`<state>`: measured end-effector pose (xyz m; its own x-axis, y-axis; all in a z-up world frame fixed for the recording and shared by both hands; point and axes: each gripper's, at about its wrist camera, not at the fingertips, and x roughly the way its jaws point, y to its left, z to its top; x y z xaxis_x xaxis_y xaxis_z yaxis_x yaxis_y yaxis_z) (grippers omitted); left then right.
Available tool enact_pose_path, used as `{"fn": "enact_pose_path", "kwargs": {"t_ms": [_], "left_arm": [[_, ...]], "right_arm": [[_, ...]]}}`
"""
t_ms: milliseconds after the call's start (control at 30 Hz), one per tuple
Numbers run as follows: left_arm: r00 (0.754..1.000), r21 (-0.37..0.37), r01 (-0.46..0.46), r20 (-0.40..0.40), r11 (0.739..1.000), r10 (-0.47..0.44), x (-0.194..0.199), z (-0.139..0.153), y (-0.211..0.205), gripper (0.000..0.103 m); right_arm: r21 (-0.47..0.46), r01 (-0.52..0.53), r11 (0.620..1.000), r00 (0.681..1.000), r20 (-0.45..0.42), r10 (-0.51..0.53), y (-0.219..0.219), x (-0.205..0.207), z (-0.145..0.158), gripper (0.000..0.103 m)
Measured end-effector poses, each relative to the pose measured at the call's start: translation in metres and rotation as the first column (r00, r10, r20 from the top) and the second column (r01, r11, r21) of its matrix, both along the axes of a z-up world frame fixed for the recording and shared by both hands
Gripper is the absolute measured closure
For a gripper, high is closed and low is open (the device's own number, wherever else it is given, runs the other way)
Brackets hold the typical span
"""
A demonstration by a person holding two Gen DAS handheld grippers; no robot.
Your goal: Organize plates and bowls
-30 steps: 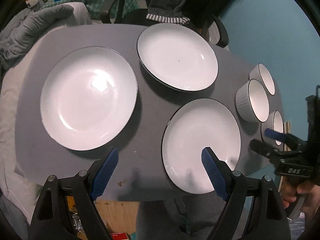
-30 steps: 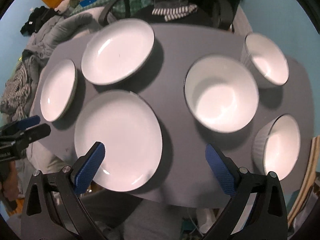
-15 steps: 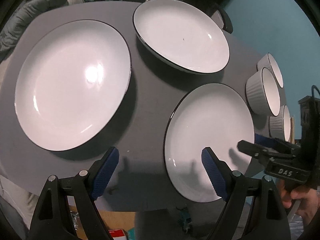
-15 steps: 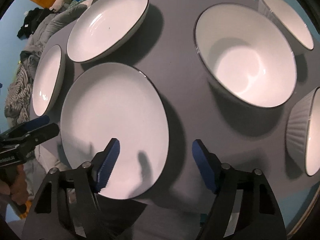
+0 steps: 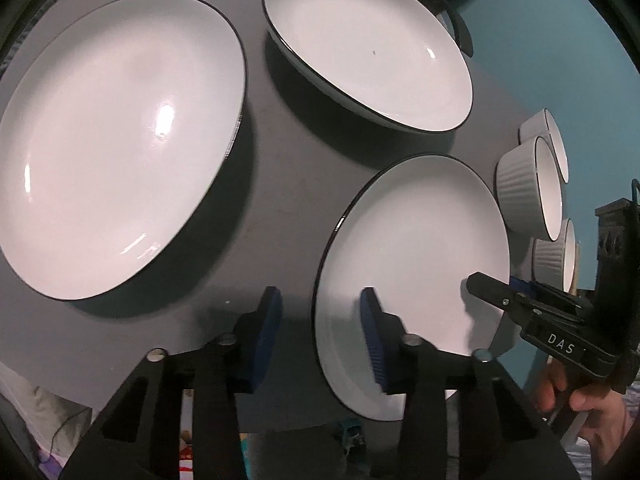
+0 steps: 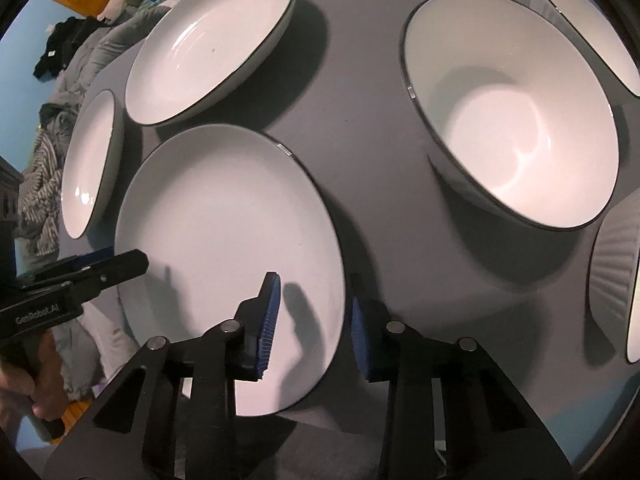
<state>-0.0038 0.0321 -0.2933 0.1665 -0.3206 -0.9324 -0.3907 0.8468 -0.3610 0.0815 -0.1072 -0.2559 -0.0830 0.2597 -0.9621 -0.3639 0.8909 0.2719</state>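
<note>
Counter (image 5: 280,184): grey surface carrying all the crockery; the near plate serves as landmark below.
Big plate (image 5: 116,140): widest piece, lying flat well to the left of the near plate, untouched.
Shallow dish (image 5: 368,52): beyond the near plate, apart from it, with a dark speck inside.
Near plate (image 5: 416,264): white with a thin black rim, flat at the counter's near edge; the thing both tools are going for.
Deep bowl (image 6: 516,108): right of the near plate, apart from it, empty.
Ribbed bowls (image 5: 528,188): a small cluster on the far right of the near plate.
Left gripper (image 5: 320,336): jaws closing astride the near plate's left rim, one blue pad over the white face, the other outside over the counter; no pinch yet, a gap shows on both sides.
Right gripper (image 6: 312,320): jaws closing astride the opposite rim in the same way, not yet pressing.
Risk, uneven grip: if one side clamps first, the plate may skid or tip toward the counter's edge.
Risk, shallow bite: the glazed rim looks slick; pads catching only its lip could let it slip on lifting.
Risk, neighbours: a swing rightward might knock the deep bowl.
</note>
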Motion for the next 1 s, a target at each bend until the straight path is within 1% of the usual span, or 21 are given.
{"fn": "enact_pose_path", "kwargs": {"t_ms": [33,133,267,333,367,567,667,700,733,867,1000], "left_arm": [[1.0,-0.007,0.002,-0.003,1.0,-0.002,0.0,-0.001,0.0,0.073],[1.0,-0.034,0.013,-0.005,0.999,-0.014,0.001,-0.003,0.002,0.081],[0.999,-0.031,0.029,-0.016,0.999,-0.03,0.003,-0.004,0.0,0.083],[0.999,-0.029,0.039,-0.024,0.999,-0.04,0.007,-0.005,-0.004,0.087],[0.998,-0.029,0.045,-0.03,0.999,-0.046,0.008,-0.005,-0.004,0.088],[0.997,-0.068,0.057,-0.042,0.996,-0.06,0.009,-0.008,0.003,0.09],[0.997,-0.075,0.059,-0.048,0.995,-0.063,0.012,-0.009,0.003,0.09],[0.997,-0.081,0.057,-0.051,0.995,-0.061,0.006,-0.007,0.013,0.09],[0.997,-0.083,0.053,-0.055,0.995,-0.058,0.007,-0.007,0.014,0.09],[0.995,-0.063,0.055,-0.075,0.997,-0.06,0.006,-0.005,0.016,0.09],[0.995,-0.06,0.038,-0.084,0.997,-0.043,0.007,-0.003,0.013,0.09]], "right_arm": [[0.009,0.002,1.0,1.0,-0.008,-0.002,-0.001,0.0,-0.001,0.074],[0.027,0.011,1.0,1.0,-0.028,-0.01,-0.005,0.0,-0.005,0.075],[0.055,0.037,0.998,0.998,-0.061,-0.034,-0.007,0.002,-0.01,0.075],[0.063,0.038,0.997,0.997,-0.075,-0.033,-0.008,0.003,-0.011,0.076],[0.062,0.038,0.997,0.996,-0.078,-0.033,-0.005,0.003,-0.011,0.078],[0.06,0.032,0.998,0.995,-0.101,-0.025,-0.005,0.007,-0.013,0.085],[0.062,0.042,0.997,0.992,-0.121,-0.035,-0.007,0.01,-0.015,0.086],[0.065,0.044,0.997,0.992,-0.124,-0.036,-0.01,0.01,-0.015,0.087],[0.067,0.045,0.997,0.991,-0.127,-0.036,-0.012,0.01,-0.015,0.087],[0.073,0.064,0.995,0.987,-0.154,-0.052,-0.007,0.01,-0.016,0.088],[0.073,0.049,0.996,0.987,-0.158,-0.037,-0.006,0.008,-0.016,0.088]]}}
